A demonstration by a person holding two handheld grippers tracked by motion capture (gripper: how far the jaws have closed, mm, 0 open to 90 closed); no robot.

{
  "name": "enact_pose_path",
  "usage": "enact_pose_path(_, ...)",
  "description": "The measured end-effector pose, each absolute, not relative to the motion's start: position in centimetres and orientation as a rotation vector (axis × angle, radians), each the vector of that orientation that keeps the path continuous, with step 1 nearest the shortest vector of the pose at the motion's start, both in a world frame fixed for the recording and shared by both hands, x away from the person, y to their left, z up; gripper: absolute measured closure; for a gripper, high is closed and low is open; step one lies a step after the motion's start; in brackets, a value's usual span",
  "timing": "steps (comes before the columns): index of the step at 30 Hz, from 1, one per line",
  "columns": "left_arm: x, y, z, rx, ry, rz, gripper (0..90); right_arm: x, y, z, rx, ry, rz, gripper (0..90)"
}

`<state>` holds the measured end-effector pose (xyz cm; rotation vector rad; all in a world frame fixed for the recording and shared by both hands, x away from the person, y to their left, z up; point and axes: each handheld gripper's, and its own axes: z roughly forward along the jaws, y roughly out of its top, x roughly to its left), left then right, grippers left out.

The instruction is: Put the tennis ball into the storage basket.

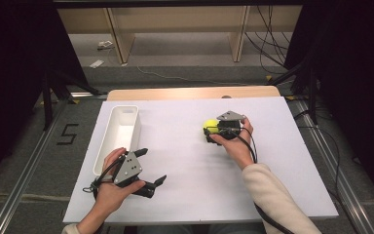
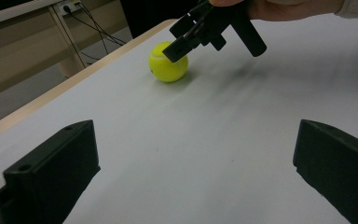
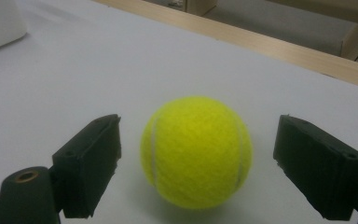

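Nearest the camera, the left gripper (image 1: 148, 168) rests with jaws wide and empty beside the long white plastic bin (image 1: 119, 134), while the right gripper (image 3: 198, 158) – jaws wide, not yet closed – straddles the yellow felt tennis ball (image 3: 196, 151) well right of that bin – grasp and transfer probably remain.

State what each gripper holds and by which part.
Nothing is held. The right gripper is open around the tennis ball with gaps at both sides; the left gripper is open over bare table.

The right gripper (image 1: 216, 130) hides part of the tennis ball (image 1: 208, 125).
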<state>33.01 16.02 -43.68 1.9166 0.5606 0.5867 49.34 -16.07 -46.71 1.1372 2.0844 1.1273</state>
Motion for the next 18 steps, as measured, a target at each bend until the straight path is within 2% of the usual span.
enact_pose_path(18, 33.0, 16.1, -43.7, 1.914, 0.565, 0.587, 0.0, 50.9, -15.0, -47.8, 1.171, 2.118, 1.079, 15.6)
